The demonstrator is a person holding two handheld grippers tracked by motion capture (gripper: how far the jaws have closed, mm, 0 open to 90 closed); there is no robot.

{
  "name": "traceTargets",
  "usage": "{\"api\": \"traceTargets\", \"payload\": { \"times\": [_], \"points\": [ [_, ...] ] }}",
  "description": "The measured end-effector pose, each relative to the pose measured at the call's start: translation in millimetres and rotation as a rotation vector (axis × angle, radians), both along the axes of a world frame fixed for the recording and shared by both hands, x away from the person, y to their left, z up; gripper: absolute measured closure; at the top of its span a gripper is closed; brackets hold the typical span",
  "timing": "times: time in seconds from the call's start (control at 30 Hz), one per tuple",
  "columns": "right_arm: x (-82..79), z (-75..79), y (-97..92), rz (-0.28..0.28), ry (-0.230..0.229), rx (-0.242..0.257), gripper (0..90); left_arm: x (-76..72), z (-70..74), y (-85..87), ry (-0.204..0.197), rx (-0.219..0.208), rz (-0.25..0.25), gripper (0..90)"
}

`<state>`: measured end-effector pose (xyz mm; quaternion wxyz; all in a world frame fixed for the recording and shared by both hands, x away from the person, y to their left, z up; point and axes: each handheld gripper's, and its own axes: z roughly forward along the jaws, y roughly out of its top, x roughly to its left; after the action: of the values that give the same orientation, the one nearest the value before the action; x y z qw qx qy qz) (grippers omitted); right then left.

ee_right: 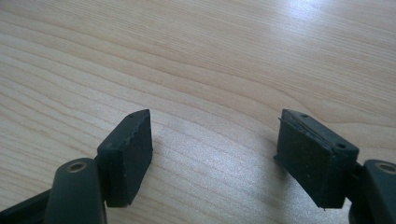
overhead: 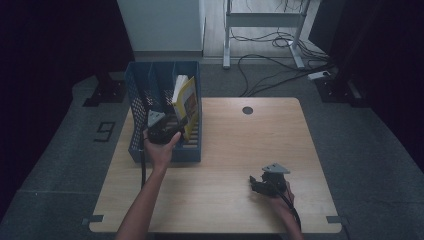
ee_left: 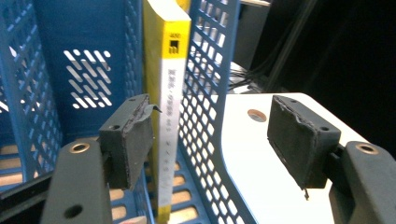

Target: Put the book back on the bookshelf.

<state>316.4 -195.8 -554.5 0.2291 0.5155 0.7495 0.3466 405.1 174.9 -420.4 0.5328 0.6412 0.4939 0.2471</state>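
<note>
A blue mesh file rack [overhead: 135, 102] with several slots stands on the left part of the wooden table [overhead: 240, 150]. A yellow book [overhead: 188, 102] leans in its rightmost slot. My left gripper [overhead: 171, 129] is at the rack's near end, open. In the left gripper view the yellow book's spine [ee_left: 170, 107] stands right beside the left pad [ee_left: 133, 140]. The rack's mesh side wall [ee_left: 205, 93] also lies between the jaws, with the right pad [ee_left: 299, 147] outside over the table. My right gripper [overhead: 258, 184] rests low at the front right, open over bare wood [ee_right: 210, 70].
A round cable hole [overhead: 247, 110] sits at the table's far middle. Beyond the table are a white cabinet [overhead: 160, 25], a desk frame [overhead: 265, 20] and loose cables [overhead: 280, 65] on the grey floor. Dark curtains flank both sides.
</note>
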Motion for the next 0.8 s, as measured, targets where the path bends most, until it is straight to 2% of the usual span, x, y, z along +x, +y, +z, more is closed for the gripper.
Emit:
{"api": "traceTargets", "payload": {
  "times": [0.07, 0.2, 0.27, 0.43, 0.57, 0.8],
  "points": [
    [0.0, 0.0, 0.1, -0.002, 0.000, 0.001, 26.0, -7.3, 0.3, 1.4, -0.004, -0.014, -0.027, 31.3],
    [0.0, 0.0, 0.1, -0.002, 0.000, 0.002, 26.0, -20.6, -1.6, 1.4, -0.012, 0.011, -0.067, 31.7],
    [0.0, 0.0, 0.1, -0.003, 0.000, 0.001, 26.0, -26.6, -3.5, 1.9, -0.013, 0.009, -0.082, 31.8],
    [0.0, 0.1, 0.2, -0.005, 0.001, 0.002, 25.9, -45.2, -13.3, 5.7, -0.009, -0.001, -0.116, 31.9],
    [0.0, 0.0, 0.0, -0.003, 0.001, 0.000, 26.0, -59.4, -23.0, 10.5, 0.014, -0.016, -0.164, 31.9],
    [0.0, 0.0, 0.0, -0.004, 0.001, 0.000, 26.0, -76.4, -40.1, 21.8, 0.054, -0.020, -0.181, 32.3]
  ]
}}
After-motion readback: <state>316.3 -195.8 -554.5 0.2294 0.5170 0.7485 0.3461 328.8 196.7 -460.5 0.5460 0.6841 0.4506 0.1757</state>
